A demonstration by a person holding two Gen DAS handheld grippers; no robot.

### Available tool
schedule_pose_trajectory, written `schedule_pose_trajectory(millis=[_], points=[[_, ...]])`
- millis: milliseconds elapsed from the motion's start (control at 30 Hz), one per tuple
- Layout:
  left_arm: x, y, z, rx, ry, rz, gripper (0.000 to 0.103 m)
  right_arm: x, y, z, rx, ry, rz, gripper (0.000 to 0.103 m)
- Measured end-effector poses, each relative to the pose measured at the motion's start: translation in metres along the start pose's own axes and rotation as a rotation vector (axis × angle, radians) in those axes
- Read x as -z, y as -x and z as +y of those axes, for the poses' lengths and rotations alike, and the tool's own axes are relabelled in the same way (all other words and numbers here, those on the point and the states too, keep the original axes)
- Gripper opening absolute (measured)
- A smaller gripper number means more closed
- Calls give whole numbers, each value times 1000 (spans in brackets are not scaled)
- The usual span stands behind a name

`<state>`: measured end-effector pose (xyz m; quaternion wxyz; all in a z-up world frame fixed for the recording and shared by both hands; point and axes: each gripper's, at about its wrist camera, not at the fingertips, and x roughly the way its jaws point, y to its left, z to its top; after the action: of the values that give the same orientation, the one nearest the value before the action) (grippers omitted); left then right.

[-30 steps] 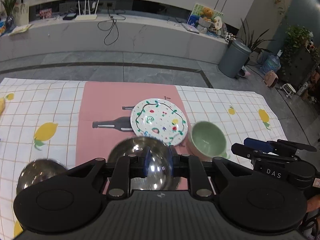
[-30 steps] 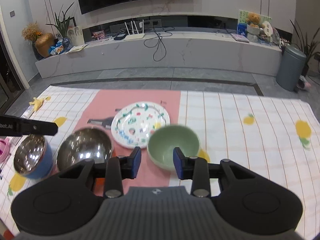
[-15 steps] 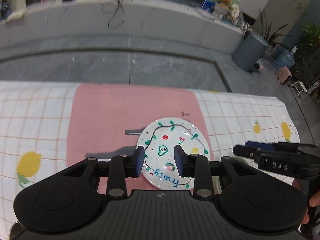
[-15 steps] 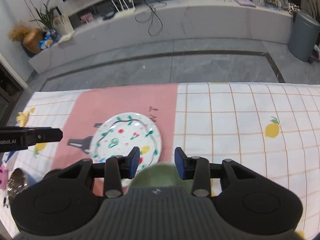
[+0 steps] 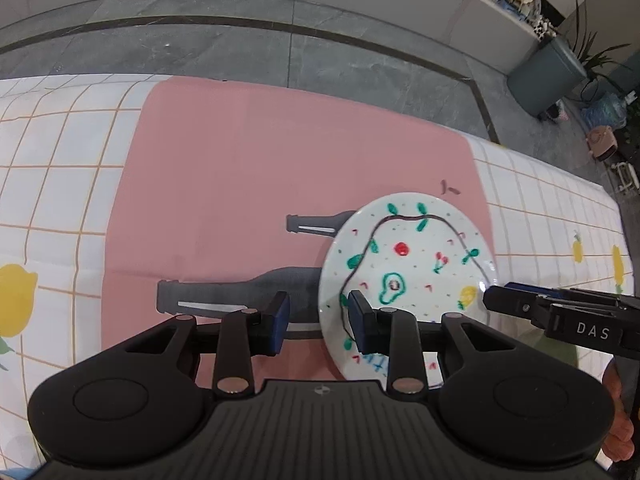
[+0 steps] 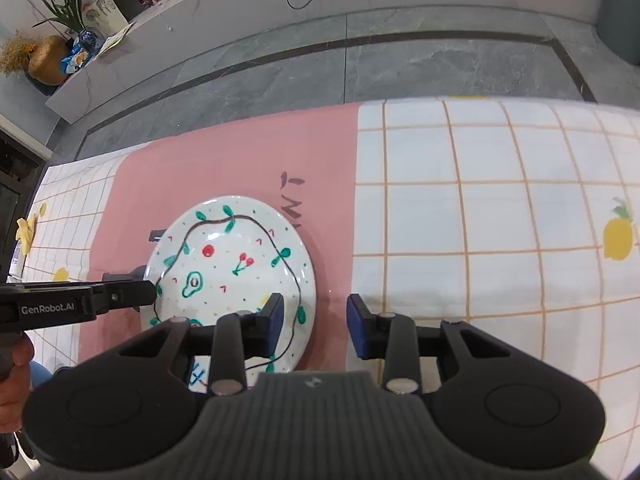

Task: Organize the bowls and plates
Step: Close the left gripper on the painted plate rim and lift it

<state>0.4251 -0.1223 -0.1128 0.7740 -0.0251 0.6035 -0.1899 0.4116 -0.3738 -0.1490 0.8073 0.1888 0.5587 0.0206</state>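
A white plate painted with fruit and green leaves [image 5: 408,264] lies flat on the pink panel of the tablecloth; it also shows in the right wrist view [image 6: 232,276]. My left gripper [image 5: 316,322] is open and empty over the plate's left rim. My right gripper [image 6: 314,326] is open and empty over the plate's right rim. The right gripper's fingers [image 5: 532,306] show in the left wrist view by the plate's right edge, and the left gripper's fingers [image 6: 120,294] show in the right wrist view by its left edge. A sliver of the green bowl [image 5: 556,346] shows behind the right gripper.
The cloth [image 6: 480,220] is white with an orange grid and lemon prints, with bottle silhouettes [image 5: 224,300] printed on the pink panel. Grey floor lies beyond the far edge [image 5: 280,48]. A grey bin [image 5: 544,76] stands far right.
Both grippers have moved forward and tipped down over the plate. The steel bowls have dropped out of sight below the views; the green bowl is nearly hidden. Both stay open.
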Motion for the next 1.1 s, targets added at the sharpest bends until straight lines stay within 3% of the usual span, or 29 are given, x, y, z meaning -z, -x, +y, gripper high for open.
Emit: schedule_pose_trajectory(millis=[133,267,333,667,1100], points=[[-5,-1,1,18,24,13,36,0,-4,-5,-41,-51,-17,28],[-6,-3,-3,18,28,20,22,5,-6,-6,-71,-76,-22,18],[-5,-4,-5,24,43,20,20,6,-5,-5,-63,-71,-32,13],[-2,5,-4,33,105,-36,17,13,3,-9,-56,-141,-103,11],[-5,50,-4,60,126,-124,17,14,43,6,-90,-176,-199,9]])
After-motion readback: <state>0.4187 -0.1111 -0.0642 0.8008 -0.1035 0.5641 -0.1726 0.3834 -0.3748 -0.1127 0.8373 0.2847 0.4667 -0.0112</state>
